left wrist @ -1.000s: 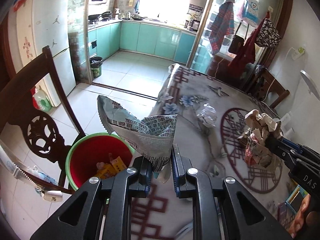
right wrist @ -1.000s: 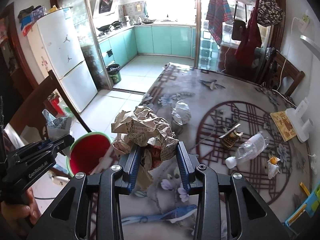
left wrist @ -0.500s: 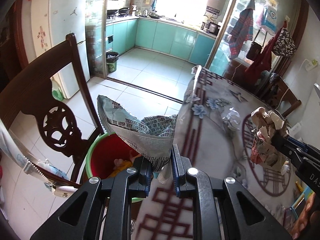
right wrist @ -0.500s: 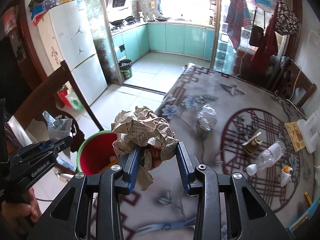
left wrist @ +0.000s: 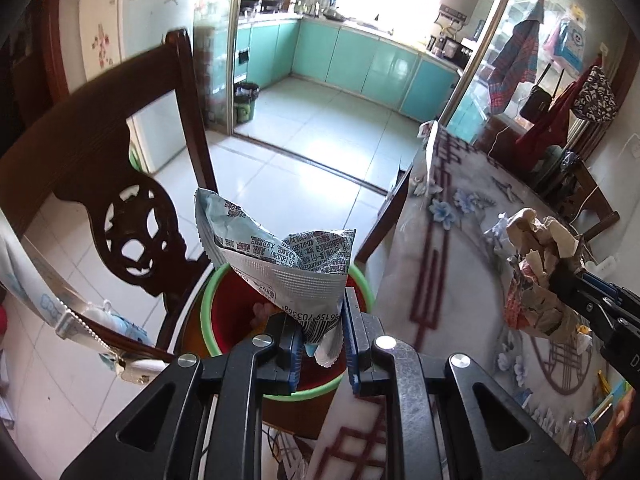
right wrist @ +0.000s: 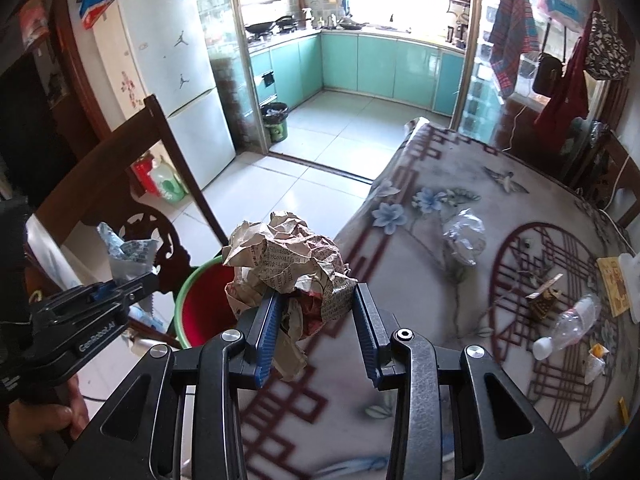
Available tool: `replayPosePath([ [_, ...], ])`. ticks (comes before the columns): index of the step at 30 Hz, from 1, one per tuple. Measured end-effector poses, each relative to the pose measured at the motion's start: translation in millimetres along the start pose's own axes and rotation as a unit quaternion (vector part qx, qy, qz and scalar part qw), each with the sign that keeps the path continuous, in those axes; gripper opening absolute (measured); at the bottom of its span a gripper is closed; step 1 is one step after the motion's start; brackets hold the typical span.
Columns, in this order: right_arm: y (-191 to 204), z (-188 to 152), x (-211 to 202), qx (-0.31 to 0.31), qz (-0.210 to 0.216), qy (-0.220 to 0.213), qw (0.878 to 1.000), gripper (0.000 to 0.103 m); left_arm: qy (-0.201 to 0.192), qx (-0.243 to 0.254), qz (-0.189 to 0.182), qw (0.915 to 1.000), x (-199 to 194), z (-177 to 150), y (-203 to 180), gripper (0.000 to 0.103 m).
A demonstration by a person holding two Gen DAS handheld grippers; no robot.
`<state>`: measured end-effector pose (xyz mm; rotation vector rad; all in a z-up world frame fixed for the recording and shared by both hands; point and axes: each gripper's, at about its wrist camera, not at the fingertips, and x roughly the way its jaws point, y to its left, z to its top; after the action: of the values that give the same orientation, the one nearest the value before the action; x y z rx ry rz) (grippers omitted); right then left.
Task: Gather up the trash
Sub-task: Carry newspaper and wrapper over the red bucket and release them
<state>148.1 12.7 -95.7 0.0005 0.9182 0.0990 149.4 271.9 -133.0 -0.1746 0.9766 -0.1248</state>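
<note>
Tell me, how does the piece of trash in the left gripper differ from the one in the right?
The left gripper holds a silvery snack wrapper, flat foil with a barcode and a serrated edge; the right gripper holds a ball of crumpled newspaper, brownish and bulky. The wrapper is pinched by its lower corner between nearly closed jaws; the newspaper forces the jaws wide apart. The wrapper sits above the red bin; the newspaper is nearer the table edge. Both carry printed text.

We read "GenRobot.AI" on the left tool (right wrist: 132,286)'s black body, and barcode digits "6759703358" on the silver wrapper (left wrist: 296,276).
</note>
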Motion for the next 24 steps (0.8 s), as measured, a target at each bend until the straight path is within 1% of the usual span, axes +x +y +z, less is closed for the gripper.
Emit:
replayPosePath([
  [8, 21.2, -1.7, 27.7, -0.012, 0.016, 0.034, 0.999, 0.035, 0.030, -0.008, 0.008, 0.9995, 29.1, -3.9, 19.1, 0.015],
  [12, 30.5, -4.1, 41.0, -0.017, 0.026, 0.049, 0.998, 0.035, 0.047, -0.006, 0.020, 0.9987, 46.5, -2.5, 28.7, 0.015],
  [19, 35.9, -5.0, 60.5, -0.013, 0.043, 0.068, 0.997, 0.035, 0.061, -0.003, 0.028, 0.9977, 67.3, 8.2, 35.4, 0.015],
  [24, 35.9, -3.3, 69.3, -0.012, 0.049, 0.076, 0.996, 0.035, 0.065, -0.003, 0.026, 0.9975, 76.8, 15.3, 35.0, 0.015],
])
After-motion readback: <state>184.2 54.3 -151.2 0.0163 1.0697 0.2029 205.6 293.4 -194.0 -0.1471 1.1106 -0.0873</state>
